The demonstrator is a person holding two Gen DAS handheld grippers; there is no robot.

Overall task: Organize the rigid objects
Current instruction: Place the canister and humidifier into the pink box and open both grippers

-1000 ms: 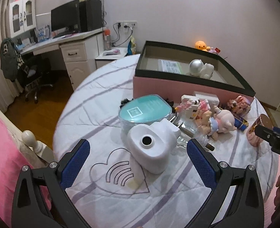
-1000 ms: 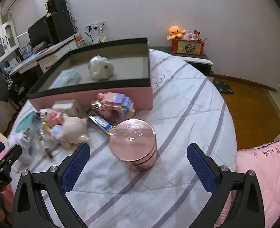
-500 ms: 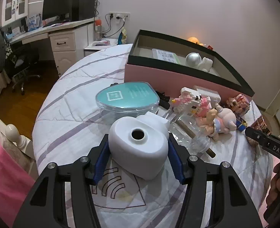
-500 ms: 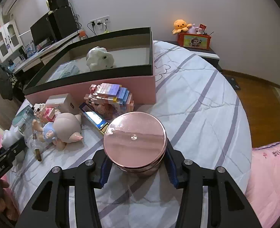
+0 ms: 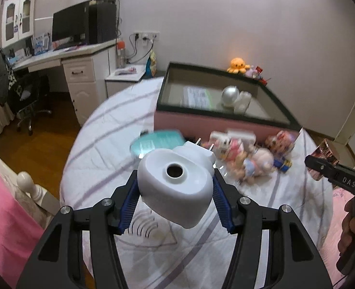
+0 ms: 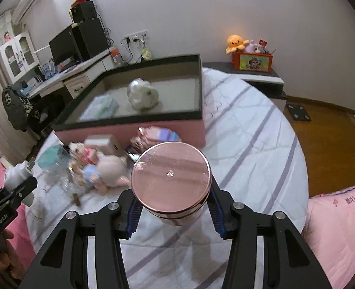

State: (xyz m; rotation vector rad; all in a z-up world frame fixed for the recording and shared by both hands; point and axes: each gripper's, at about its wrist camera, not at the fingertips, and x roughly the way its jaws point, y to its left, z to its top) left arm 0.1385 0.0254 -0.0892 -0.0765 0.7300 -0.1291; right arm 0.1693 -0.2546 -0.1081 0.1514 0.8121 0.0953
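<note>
- On the round bed (image 6: 261,130), the pink storage box (image 6: 153,130) holds just two things so far: a white-and-silver figure (image 5: 234,96) and a flat packet (image 5: 196,95).
- Most of the job is left: a pile sits just in front of the box – teal-lidded container (image 5: 158,141), block toys (image 5: 225,144), pig doll (image 6: 110,171), small white carton (image 6: 102,142). Blurred, so the count is rough.
- Left gripper (image 5: 175,200): blue pads clamped on both sides of the white plug-in device (image 5: 175,185), prongs pointing away from the camera. It looks lifted clear of the sheet, though the angle makes that hard to confirm.
- Right gripper (image 6: 171,207): jaws closed around the pink round tin (image 6: 171,178), gripping below the lid; tin upright, apparently raised too.
- Both jaws closed within the last second and have since held, each with its item between the pads.
- My read: both loads go to the box next.
</note>
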